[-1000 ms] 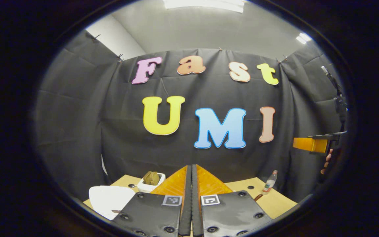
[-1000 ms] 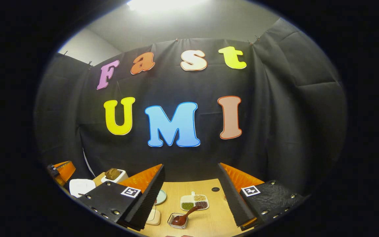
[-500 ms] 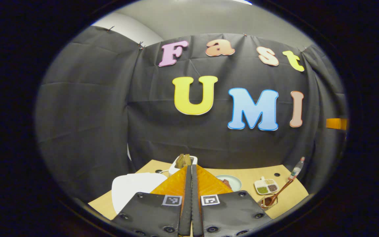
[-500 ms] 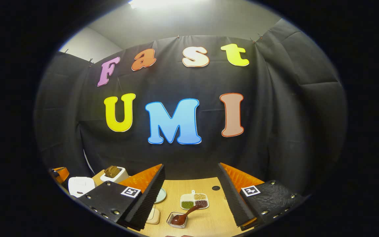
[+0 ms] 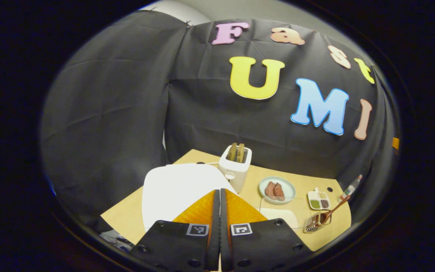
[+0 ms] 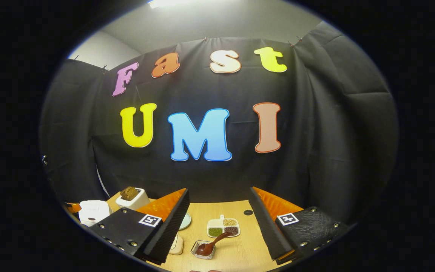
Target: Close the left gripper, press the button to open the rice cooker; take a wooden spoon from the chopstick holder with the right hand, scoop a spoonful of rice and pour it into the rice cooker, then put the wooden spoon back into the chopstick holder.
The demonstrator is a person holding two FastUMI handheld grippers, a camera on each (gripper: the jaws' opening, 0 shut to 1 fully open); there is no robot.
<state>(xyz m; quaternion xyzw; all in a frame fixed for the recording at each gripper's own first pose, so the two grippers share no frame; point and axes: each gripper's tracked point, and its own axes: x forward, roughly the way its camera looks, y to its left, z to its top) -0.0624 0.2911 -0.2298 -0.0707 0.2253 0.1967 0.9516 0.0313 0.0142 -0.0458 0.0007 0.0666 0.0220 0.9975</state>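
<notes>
The white rice cooker [image 5: 176,187] sits lid down on the table's near left, right beyond my left gripper [image 5: 218,191], which is shut with nothing between its fingers. In the right gripper view the cooker [image 6: 93,211] is small at the far left. A wooden spoon [image 5: 332,212] leans in a small clear holder [image 5: 316,223] at the table's right. My right gripper [image 6: 219,194] hangs open and empty above the table, with the spoon [image 6: 213,244] and its holder [image 6: 203,252] below and between its fingers.
A white toaster [image 5: 235,168] with bread stands behind the cooker. To its right lie a plate of meat [image 5: 276,189], a divided dish of grains [image 5: 318,201] and a small bottle [image 5: 352,186]. The wooden table [image 5: 127,215] ends near the black cloth wall.
The left gripper has swung left and tipped down toward the cooker, which now looms larger before its shut fingers. The right gripper has barely moved and stays open.
</notes>
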